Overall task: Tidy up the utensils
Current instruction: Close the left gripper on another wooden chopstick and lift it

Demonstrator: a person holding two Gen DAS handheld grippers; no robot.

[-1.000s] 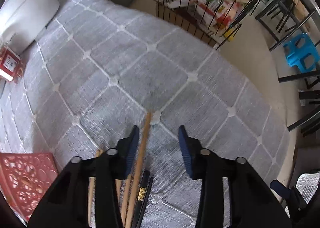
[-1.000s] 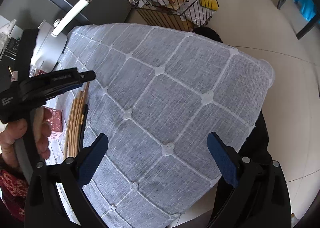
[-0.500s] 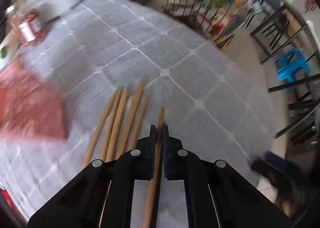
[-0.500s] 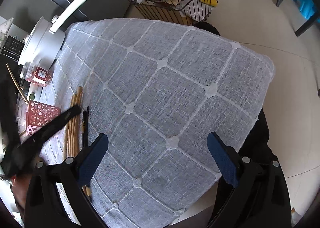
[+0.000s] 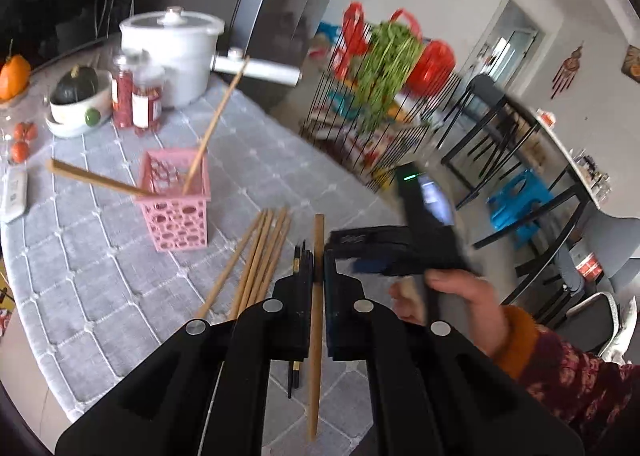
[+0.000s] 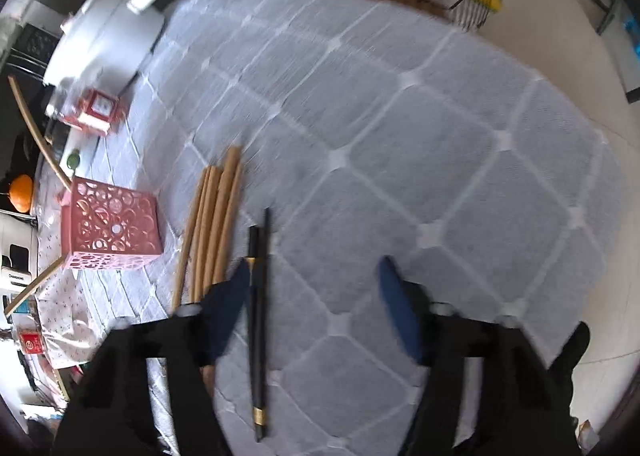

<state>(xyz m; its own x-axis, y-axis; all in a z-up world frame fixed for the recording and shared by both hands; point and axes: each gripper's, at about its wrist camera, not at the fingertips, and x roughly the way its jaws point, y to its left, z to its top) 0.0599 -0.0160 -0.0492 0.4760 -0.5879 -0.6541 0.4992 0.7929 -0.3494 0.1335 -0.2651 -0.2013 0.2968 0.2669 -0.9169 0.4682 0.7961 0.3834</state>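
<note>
My left gripper is shut on a wooden chopstick and holds it above the grey quilted tablecloth. Several wooden chopsticks and a black pair lie on the cloth below. A pink perforated basket stands further left with two wooden chopsticks leaning in it. My right gripper is open over the black chopsticks, with the wooden bundle and the basket to its left. It also shows in the left wrist view, blurred.
A white pot, two red jars, a bowl with a squash and tomatoes stand at the back of the table. A wire rack with greens and black chairs stand beyond the table edge.
My left gripper has shut on one wooden chopstick and lifted it, tilting up toward the basket. My right gripper has moved left, over the black chopsticks.
</note>
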